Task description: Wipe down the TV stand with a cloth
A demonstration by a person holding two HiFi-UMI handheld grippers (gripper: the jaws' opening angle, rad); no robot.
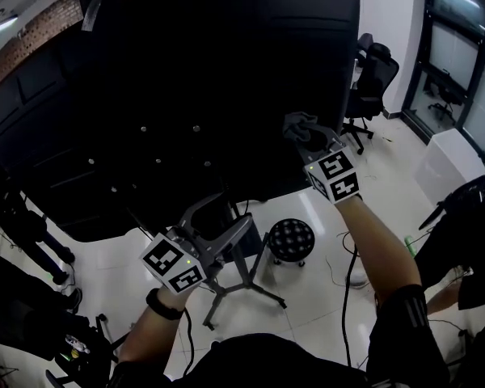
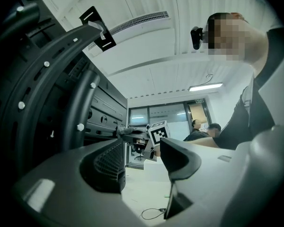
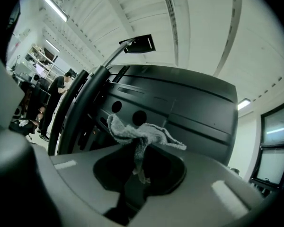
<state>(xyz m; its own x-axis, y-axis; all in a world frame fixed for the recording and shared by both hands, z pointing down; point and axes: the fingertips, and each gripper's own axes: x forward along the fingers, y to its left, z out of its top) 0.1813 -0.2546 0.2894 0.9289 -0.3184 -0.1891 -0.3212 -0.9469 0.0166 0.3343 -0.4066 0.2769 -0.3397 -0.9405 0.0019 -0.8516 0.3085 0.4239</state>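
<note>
Cloth [image 3: 137, 132] in right gripper [image 3: 136, 167] at lower right corner of TV [image 1: 226, 87], left gripper [image 2: 141, 160] down-left over stand legs [image 1: 250, 288], stool [image 1: 291, 239] just right of them, chair [image 1: 376, 75] behind right.

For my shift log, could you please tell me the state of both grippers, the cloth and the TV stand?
left gripper: open, nothing between its jaws.
right gripper: shut on the cloth.
cloth: bunched, pinched at its lower end.
TV stand: upright on the floor.

A black office chair [image 1: 376, 75] stands on white floor [image 1: 311, 309] (near windows [image 1: 457, 23]).
</note>
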